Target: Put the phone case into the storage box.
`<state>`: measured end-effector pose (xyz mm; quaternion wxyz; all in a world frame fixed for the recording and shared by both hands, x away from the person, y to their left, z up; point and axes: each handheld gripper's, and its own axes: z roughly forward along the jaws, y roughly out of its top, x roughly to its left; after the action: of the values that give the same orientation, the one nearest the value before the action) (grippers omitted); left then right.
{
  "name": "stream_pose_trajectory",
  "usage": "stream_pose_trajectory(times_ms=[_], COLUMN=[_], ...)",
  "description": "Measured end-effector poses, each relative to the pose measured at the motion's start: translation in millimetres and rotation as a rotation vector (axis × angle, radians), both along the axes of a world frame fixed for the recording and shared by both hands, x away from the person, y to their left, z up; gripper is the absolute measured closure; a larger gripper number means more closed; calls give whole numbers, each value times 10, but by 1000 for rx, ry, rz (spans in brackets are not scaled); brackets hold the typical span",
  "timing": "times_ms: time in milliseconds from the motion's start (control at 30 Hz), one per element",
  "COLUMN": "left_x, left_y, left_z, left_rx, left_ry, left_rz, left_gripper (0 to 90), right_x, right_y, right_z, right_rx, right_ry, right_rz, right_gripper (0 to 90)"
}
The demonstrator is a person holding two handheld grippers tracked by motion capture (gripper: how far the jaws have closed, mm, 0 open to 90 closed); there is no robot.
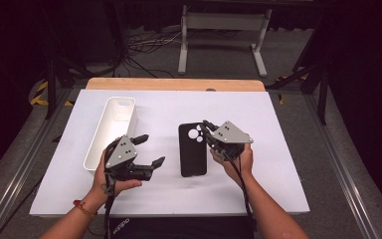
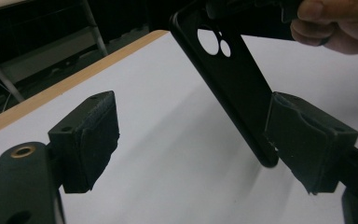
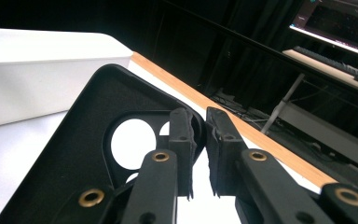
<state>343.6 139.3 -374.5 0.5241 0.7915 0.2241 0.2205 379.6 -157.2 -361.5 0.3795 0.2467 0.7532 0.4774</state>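
High view: a black, flat, rectangular phone case (image 1: pixel 193 149) with round camera cut-outs near its far end lies lengthwise at the middle of the white-topped counter (image 1: pixel 278 169). The right tool (image 1: pixel 210 133), carried in the person's right hand (image 1: pixel 236 159), grips the far right edge of the case beside the cut-outs. The left tool (image 1: pixel 149 149), in the left hand (image 1: pixel 110 180), sits to the left of the case with its jaws spread wide and nothing between them. A long white plastic tray (image 1: pixel 110 130) stands along the counter's left side, just beyond the left tool.

Left gripper view: both pads (image 2: pixel 91 140) stand far apart over bare counter; the case crosses behind the right-hand pad, its far end raised by the other tool.

Right gripper view: the two jaws are drawn nearly together, pinching the thin rim of the case next to the large round opening; the white tray shows beyond at upper left.
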Motion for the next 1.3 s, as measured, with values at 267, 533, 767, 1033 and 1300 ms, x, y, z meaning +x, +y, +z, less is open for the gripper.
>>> stream_pose_trajectory(times_ms=[267,533,767,1033,1300], left_x=[188,304,347,392,403], left_y=[-107,-242,-288,-272,-219], left_z=[-4,-13,-30,-52,-58], left_rx=[-25,-32,-39,-81,-107], left_ry=[27,48,52,88,78], left_rz=[-26,-33,-37,-101,-83], left_gripper=[204,273,409,648,776], right_x=[-112,-185,-247,-318,-338], right_y=[120,161,212,253,270], right_z=[-16,-10,-6,-33,-59], right_rx=[-31,-24,-41,-71,-55], right_ry=[-39,-65,-114,-176,-156], right_rz=[29,43,44,33,49], right_gripper=[817,817,817,815,815])
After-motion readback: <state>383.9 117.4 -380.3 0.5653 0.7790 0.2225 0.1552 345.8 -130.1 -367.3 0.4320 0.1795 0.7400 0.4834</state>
